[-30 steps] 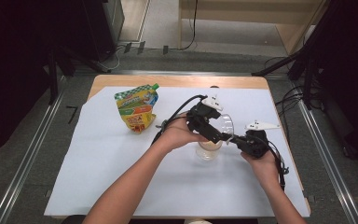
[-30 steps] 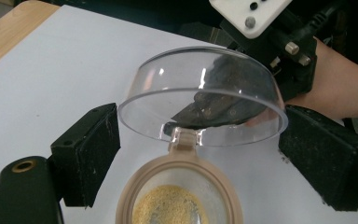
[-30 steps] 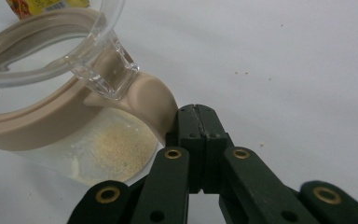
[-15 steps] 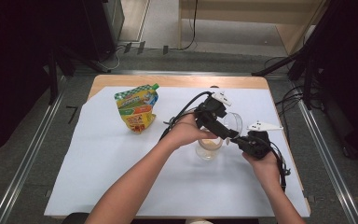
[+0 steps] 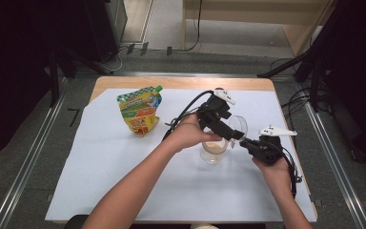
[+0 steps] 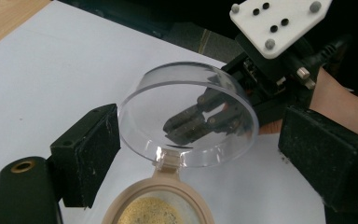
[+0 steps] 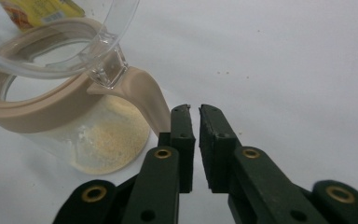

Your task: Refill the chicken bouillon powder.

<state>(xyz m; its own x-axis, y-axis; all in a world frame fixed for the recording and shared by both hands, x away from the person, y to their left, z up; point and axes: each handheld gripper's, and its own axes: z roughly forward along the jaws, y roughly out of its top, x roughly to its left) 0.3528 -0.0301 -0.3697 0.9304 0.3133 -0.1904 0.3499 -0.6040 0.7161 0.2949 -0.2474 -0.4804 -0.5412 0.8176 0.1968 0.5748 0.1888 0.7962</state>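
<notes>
A clear jar (image 5: pixel 213 151) with a beige rim (image 7: pixel 51 112) stands mid-table, with yellowish powder (image 6: pixel 149 215) in its bottom. Its hinged clear lid (image 5: pixel 238 125) is tipped up, away from the mouth. My left gripper (image 5: pixel 232 133) reaches over the jar from the left. In the left gripper view it (image 6: pixel 205 154) is open, its jaws wide on either side of the lid (image 6: pixel 186 112), not pressing it. My right gripper (image 5: pixel 247 143) comes in low from the right. Its jaws (image 7: pixel 196 109) have just been opening to a narrow gap, nothing between them, beside the rim's beige tab (image 7: pixel 144 98).
A colourful spouted pouch (image 5: pixel 140 112) lies at the far left of the white sheet (image 5: pixel 100 181) that covers the wooden table (image 5: pixel 171 83). Cables trail from both grippers. Metal rails run along the floor on both sides.
My left gripper has shifted slightly to the right, over the jar and up to the raised lid. The right gripper has stayed by the jar's right side.
</notes>
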